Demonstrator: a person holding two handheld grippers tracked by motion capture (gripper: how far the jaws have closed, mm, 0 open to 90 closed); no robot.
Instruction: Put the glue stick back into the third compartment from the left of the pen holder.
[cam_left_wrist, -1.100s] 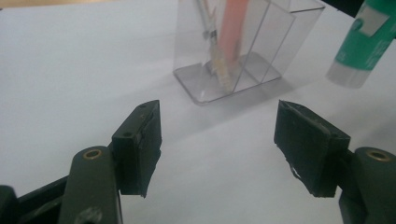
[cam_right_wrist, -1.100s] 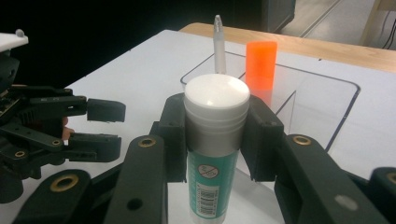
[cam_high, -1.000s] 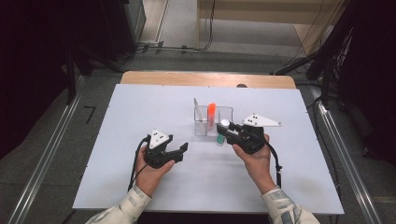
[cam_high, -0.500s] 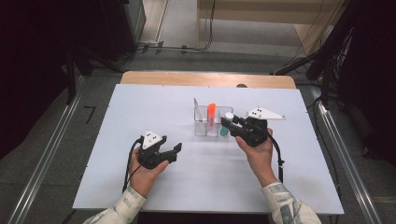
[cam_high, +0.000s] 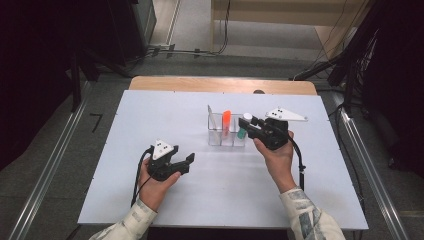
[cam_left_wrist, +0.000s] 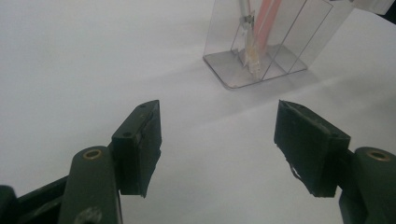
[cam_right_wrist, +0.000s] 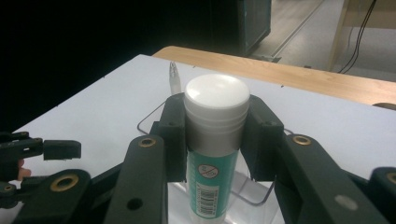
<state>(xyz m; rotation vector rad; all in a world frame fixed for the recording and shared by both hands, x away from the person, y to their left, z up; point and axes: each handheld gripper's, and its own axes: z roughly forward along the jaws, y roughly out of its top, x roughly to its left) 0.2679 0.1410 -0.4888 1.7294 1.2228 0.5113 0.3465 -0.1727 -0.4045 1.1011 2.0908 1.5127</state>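
- Right gripper (cam_right_wrist: 212, 140) has its black jaws clamped on a teal-labelled glue stick with a white cap (cam_right_wrist: 215, 140), held upright.
- Compared with a second ago, that hand has drifted toward the far right end of the clear plastic three-compartment organiser (cam_high: 227, 135), so I'd judge the glue stick is about to go into the right-hand compartment.
- An orange marker (cam_high: 226, 122) stands in the middle compartment.
- Left gripper (cam_left_wrist: 217, 140) rests on the white table (cam_high: 150, 115), jaws apart, empty, well short of the organiser.
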